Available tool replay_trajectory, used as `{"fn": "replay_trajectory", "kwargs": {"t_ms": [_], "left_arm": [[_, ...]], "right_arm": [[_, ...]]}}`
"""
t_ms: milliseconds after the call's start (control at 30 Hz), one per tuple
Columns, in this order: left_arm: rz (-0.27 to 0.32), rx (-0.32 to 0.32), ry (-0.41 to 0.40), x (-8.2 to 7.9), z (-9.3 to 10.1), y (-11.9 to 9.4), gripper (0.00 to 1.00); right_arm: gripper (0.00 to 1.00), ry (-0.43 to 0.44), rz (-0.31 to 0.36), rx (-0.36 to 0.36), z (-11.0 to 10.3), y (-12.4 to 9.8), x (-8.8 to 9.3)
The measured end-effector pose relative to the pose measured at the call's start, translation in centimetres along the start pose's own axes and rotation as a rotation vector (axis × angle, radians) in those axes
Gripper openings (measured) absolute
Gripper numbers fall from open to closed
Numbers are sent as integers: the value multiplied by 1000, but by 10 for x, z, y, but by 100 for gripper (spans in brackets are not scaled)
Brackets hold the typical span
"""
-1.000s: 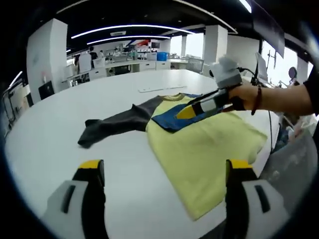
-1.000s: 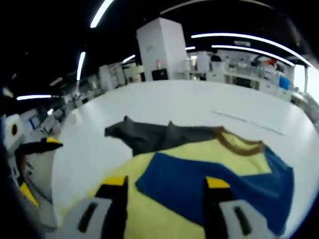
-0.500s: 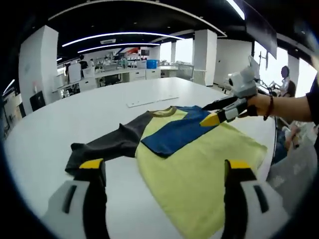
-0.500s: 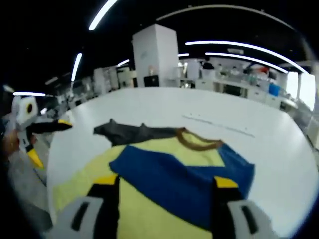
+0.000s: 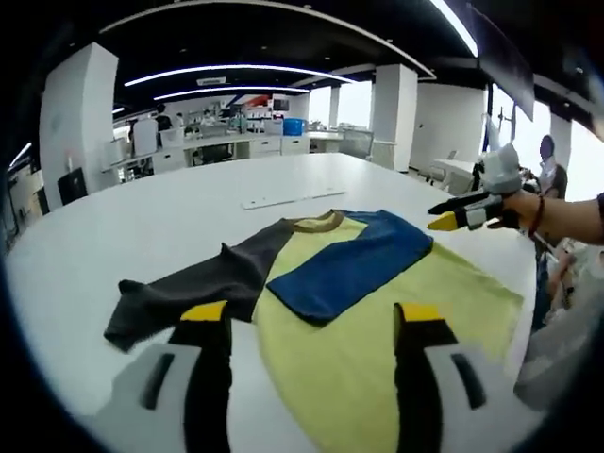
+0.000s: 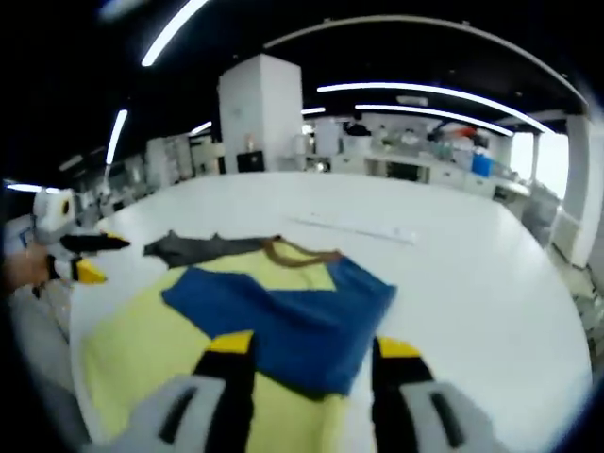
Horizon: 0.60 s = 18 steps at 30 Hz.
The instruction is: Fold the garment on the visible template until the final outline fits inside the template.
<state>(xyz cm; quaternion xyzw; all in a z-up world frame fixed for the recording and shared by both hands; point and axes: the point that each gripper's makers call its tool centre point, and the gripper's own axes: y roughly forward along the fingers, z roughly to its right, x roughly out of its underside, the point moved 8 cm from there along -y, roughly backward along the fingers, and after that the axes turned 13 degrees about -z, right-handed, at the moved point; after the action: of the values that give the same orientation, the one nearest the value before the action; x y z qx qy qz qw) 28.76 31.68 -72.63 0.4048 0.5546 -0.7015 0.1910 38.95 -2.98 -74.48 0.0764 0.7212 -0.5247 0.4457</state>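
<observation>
The shirt [image 5: 377,311] lies flat on the white table [image 5: 142,226], blue sleeve [image 5: 344,269] folded in over the chest. The grey sleeve [image 5: 189,288] stretches away from the collar, straight ahead of my left tongs [image 5: 311,326], so that side's closer. My right tongs [image 6: 307,349] hover over the blue sleeve. Both are released, holding nothing.

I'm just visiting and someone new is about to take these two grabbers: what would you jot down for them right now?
Left gripper: open, holding nothing, above the near edge of the shirt.
Right gripper: open, holding nothing, over the shirt's other side.
The shirt lies flat on the white table. Its blue sleeve is already folded onto the yellow body; the dark grey sleeve lies spread out on the table.
Left: fold in the grey sleeve, then the body.
</observation>
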Motion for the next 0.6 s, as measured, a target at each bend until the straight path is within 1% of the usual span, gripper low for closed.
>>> {"fn": "replay_trajectory", "kwargs": {"t_ms": [67, 167, 267, 333, 400, 533, 600], "left_arm": [[-1, 3, -23, 0, -1, 5, 64], [-1, 15, -51, 1, 0, 17, 55], [-10, 17, -54, 3, 0, 26, 49], [-18, 13, -54, 3, 2, 31, 47], [-27, 10, -55, 4, 2, 37, 46], [-40, 5, -54, 6, 2, 47, 39], [-42, 8, -71, 7, 3, 51, 38]], "right_arm": [[33, 3, 5, 8, 4, -3, 1], [25, 1, 8, 23, 14, -7, 7], [20, -4, -8, 32, 19, -8, 13], [17, 11, -26, 26, 23, -7, 18], [15, 6, -39, 18, 20, -6, 21], [14, -9, -70, 18, 26, -2, 30], [14, -9, -81, 12, 26, 1, 34]]}}
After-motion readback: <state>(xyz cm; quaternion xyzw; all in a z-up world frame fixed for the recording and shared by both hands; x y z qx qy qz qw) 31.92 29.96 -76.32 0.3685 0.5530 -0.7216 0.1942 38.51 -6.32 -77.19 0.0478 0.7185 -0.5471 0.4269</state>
